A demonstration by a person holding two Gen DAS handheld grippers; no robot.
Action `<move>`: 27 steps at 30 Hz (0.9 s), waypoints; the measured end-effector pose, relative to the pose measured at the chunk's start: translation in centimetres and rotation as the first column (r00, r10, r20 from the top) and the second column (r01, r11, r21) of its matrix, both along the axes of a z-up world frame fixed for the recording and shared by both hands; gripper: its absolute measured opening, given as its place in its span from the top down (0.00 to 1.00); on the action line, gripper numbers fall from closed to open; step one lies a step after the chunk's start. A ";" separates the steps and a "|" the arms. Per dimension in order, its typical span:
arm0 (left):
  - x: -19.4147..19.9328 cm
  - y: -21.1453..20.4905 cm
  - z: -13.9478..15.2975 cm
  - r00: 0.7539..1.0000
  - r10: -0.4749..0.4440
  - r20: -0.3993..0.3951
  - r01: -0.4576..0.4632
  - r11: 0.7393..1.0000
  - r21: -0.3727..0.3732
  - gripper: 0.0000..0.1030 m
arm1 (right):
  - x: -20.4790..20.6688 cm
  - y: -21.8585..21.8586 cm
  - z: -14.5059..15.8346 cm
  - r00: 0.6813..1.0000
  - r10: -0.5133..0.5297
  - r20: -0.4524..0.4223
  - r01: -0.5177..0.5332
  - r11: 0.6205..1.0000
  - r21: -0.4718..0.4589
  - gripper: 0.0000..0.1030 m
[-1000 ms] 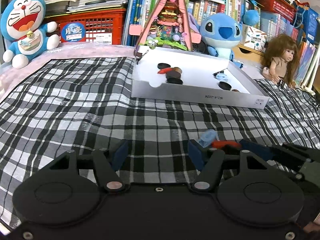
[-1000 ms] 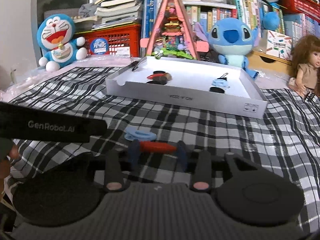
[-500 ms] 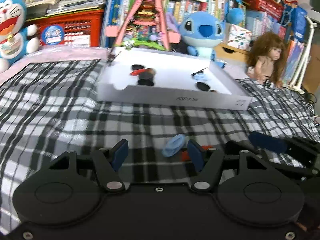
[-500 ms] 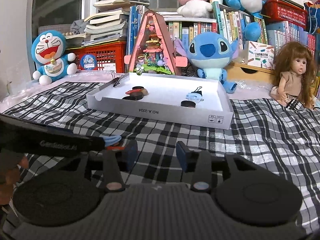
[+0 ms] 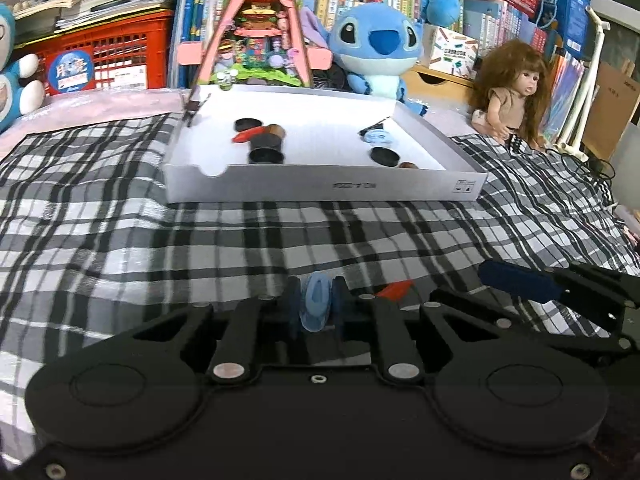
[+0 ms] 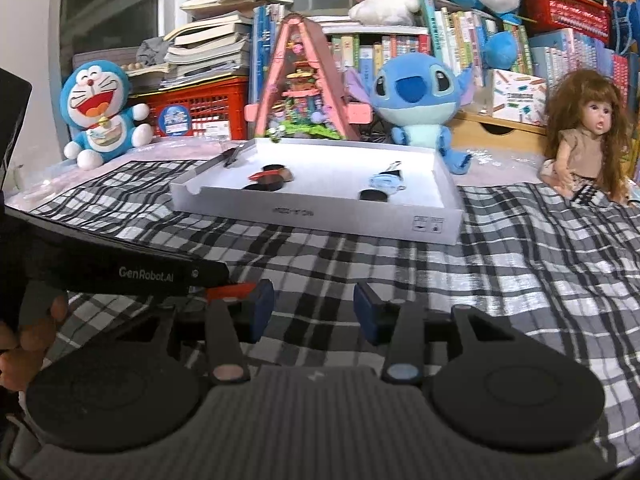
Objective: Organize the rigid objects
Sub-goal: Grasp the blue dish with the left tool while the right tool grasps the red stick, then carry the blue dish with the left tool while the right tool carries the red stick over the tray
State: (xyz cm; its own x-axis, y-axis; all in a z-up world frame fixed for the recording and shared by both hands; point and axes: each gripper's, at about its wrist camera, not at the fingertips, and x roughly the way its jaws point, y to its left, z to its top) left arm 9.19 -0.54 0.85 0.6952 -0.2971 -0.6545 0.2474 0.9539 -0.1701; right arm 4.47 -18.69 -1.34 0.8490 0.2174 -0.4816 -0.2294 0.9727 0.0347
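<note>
My left gripper (image 5: 316,308) is shut on a light blue hair clip (image 5: 316,302), held low over the checked cloth. A red clip (image 5: 394,290) lies on the cloth just right of it. In the right wrist view the same red clip (image 6: 230,291) sits left of my right gripper (image 6: 314,308), whose jaws are opening with nothing between them. One of the right gripper's fingers (image 5: 516,282) shows at the right of the left wrist view. Farther back stands a white shallow box (image 5: 320,188) holding black round lids, a red clip, a brown piece and another blue clip.
The black-and-white checked cloth (image 5: 120,232) covers the surface. Behind the box stand a pink triangular toy house (image 5: 256,24), a blue plush (image 5: 376,48), a doll (image 5: 512,96) at the right, a red crate (image 5: 112,56) and bookshelves. The left gripper's body (image 6: 120,268) crosses the right wrist view.
My left gripper swung right over the blue clip and closed on it. My right gripper let go of the red clip, opened and drew away to the right, leaving it on the cloth.
</note>
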 end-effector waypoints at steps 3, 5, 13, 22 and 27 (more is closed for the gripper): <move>-0.3 1.3 0.3 1.000 0.002 0.000 -0.002 1.000 0.011 0.85 | 0.0 1.2 -0.1 0.999 0.043 -0.005 -0.043 0.999 -0.002 0.36; -0.6 2.0 0.3 1.000 -0.013 0.000 0.013 1.000 0.019 0.85 | 0.0 2.2 -0.2 0.997 0.081 -0.011 -0.082 0.996 -0.023 0.33; -2.2 3.1 0.5 0.999 -0.021 0.028 0.019 0.997 0.068 0.62 | 1.6 4.7 -0.6 0.993 0.111 -0.031 -0.114 0.986 -0.118 0.22; -1.9 3.6 -0.1 0.999 0.036 0.035 -0.041 0.986 0.163 0.61 | 1.8 3.5 -0.6 0.995 0.085 -0.050 -0.090 0.992 -0.094 0.50; -1.7 4.0 0.0 0.995 0.086 0.039 -0.092 0.983 0.160 0.57 | 1.5 2.8 -0.4 0.998 0.052 -0.030 -0.055 0.995 -0.080 0.51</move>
State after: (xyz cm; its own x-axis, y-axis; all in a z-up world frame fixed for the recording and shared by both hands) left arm 7.53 3.50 0.83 0.7355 -0.1251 -0.6658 0.1632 0.9866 -0.0051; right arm 5.99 -15.90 -1.72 0.8230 0.2216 -0.5230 -0.2812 0.9590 -0.0362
